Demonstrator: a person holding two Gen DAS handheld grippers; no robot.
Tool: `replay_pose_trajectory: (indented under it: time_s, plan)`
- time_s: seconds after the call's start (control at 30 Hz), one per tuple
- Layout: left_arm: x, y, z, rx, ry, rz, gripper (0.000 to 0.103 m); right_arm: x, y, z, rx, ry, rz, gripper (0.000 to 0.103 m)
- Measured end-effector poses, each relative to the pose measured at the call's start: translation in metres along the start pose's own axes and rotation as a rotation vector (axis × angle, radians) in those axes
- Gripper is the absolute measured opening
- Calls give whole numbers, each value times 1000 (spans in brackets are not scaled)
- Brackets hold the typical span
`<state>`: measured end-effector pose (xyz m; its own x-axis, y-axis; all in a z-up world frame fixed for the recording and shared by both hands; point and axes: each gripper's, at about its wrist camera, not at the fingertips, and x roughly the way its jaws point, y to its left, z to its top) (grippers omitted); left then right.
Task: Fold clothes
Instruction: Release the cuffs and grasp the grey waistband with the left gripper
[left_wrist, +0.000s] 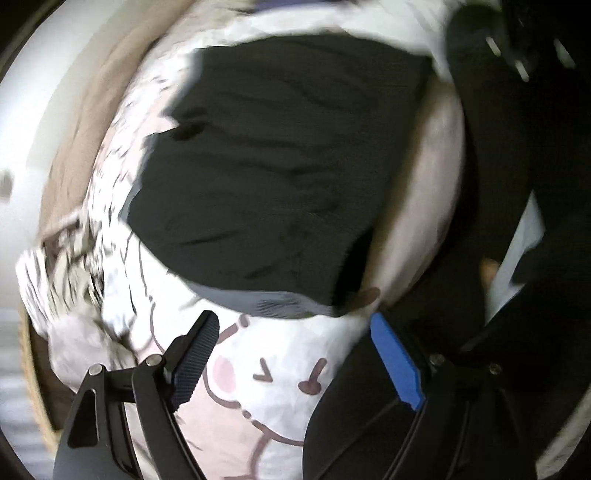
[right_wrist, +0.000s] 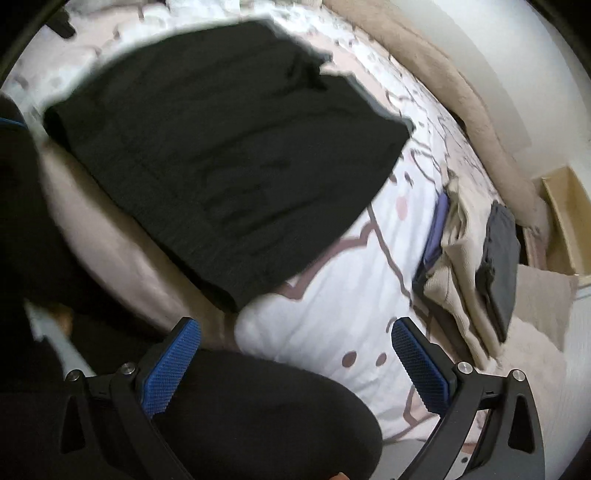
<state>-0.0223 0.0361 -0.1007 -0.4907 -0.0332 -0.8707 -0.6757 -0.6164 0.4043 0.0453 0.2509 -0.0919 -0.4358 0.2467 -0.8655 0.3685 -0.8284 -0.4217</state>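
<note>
Currently both hand-held grippers hang released, empty: left hand-held gripper (left_wrist: 295, 354), right hand-held gripper (right_wrist: 295, 354). Black garment (right_wrist: 221, 147) lies flat on the bed (right_wrist: 332, 314), ahead of both, near edge toward them. Neither looks clearly nearer; folded pile (right_wrist: 472, 251) sits right.

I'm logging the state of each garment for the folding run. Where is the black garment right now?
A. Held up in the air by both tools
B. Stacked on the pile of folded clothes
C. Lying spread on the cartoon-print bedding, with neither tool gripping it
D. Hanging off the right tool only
C: the black garment lies flat on the cartoon-print bedding, while the left tool and the right tool are both open and off it.
</note>
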Motion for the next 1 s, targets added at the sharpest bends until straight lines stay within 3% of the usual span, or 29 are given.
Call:
replay_pose_trajectory:
  time_s: [0.17, 0.27, 0.37, 0.43, 0.5, 0.57, 0.67, 0.77, 0.87, 1.0]
  plan:
    - [-19, 75, 2, -356, -83, -80, 92, -30, -55, 34, 285, -216, 156, 102]
    - [1, 130, -4, -672, -141, -103, 92, -34, -80, 59, 441, -315, 235, 100]
    - [33, 164, -4, -890, -174, -110, 92, -16, -89, 90, 523, -351, 281, 81]
    - [56, 177, 1, -969, -195, -126, 92, 5, -86, 112, 542, -341, 321, 66]
    - [83, 189, 10, -994, -192, -129, 92, 33, -77, 133, 529, -300, 354, 48]
    - [110, 201, 20, -1015, -181, -145, 92, 61, -68, 146, 512, -254, 384, 41]
    - [151, 218, 34, -1053, -150, -209, 90, 98, -57, 152, 509, -208, 433, 40]
    - [186, 233, 47, -1082, -121, -272, 90, 127, -56, 141, 591, -206, 543, 40]
    - [214, 243, 66, -1063, -79, -262, 90, 150, -56, 128, 683, -190, 664, 41]
    - [243, 254, 84, -1048, -32, -228, 90, 155, -53, 127, 664, -183, 674, 41]
